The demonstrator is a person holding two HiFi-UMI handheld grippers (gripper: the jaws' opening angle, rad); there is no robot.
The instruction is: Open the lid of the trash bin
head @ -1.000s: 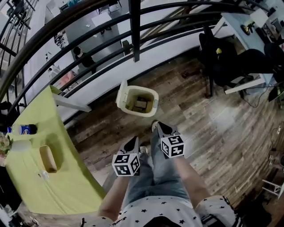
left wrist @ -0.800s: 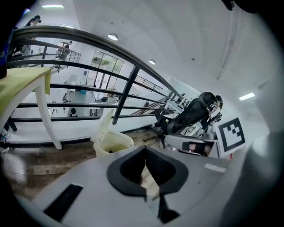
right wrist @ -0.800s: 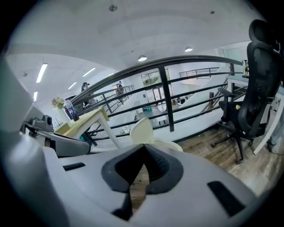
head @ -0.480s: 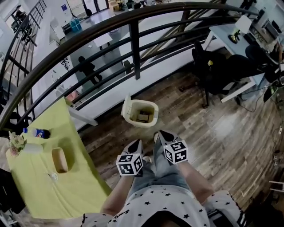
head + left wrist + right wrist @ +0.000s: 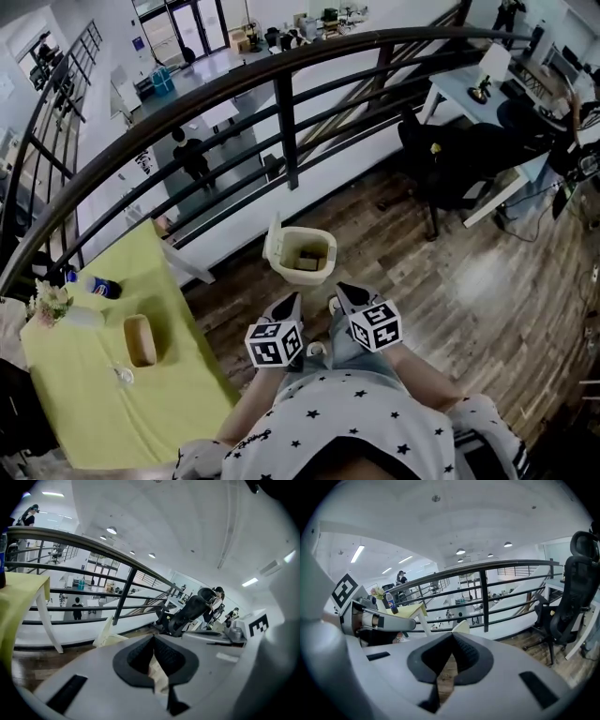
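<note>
This is an open-plan office on a mezzanine level. A dark metal railing (image 5: pixel 286 131) runs along the edge of a wood-plank floor (image 5: pixel 469 281) and overlooks a lower floor (image 5: pixel 202 61), where a person (image 5: pixel 190 155) is seen. Black swivel chairs (image 5: pixel 441 150) stand by white desks (image 5: pixel 459 86) carrying equipment. Round ceiling lights (image 5: pixel 461 551) shine overhead, and a table under a yellow-green cloth (image 5: pixel 122 394) stands near the railing.

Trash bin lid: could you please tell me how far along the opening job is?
Done, it seems: the lid stands upright on the trash bin, contents showing. In hand: nothing; the left gripper and right gripper are short of the bin, jaws together and empty. Left: apparently nothing.
</note>
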